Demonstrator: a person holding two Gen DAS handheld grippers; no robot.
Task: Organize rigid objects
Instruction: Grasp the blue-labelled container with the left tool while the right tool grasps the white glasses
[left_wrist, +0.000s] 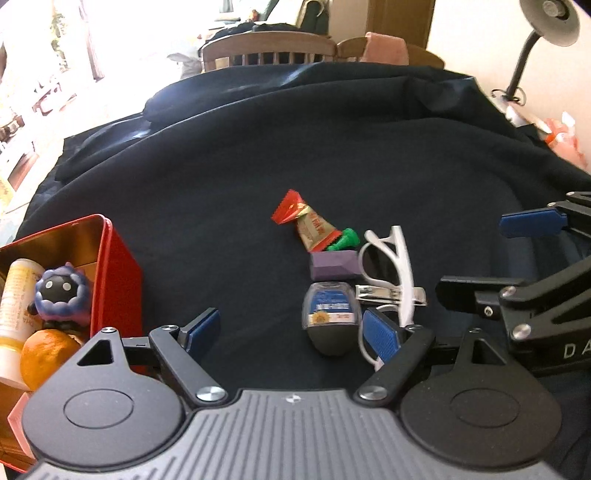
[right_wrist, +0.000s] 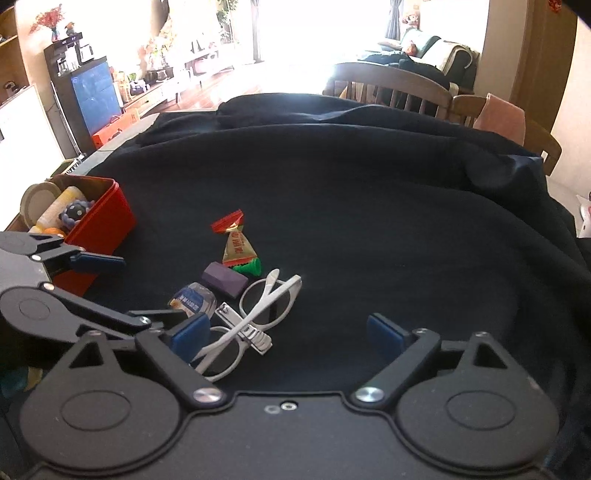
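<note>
On the dark cloth lies a small heap: a red-gold candy wrapper, a green piece, a purple block, a small blue-labelled container, a metal nail clipper and white glasses. My left gripper is open just above the cloth, and the container sits inside its right finger. My right gripper is open too; the glasses and the clipper lie by its left finger. A red box stands at the left.
The red box holds a yellow tube, a purple-black toy and an orange. Wooden chairs stand behind the table and a desk lamp at the far right. The cloth is bunched along the back.
</note>
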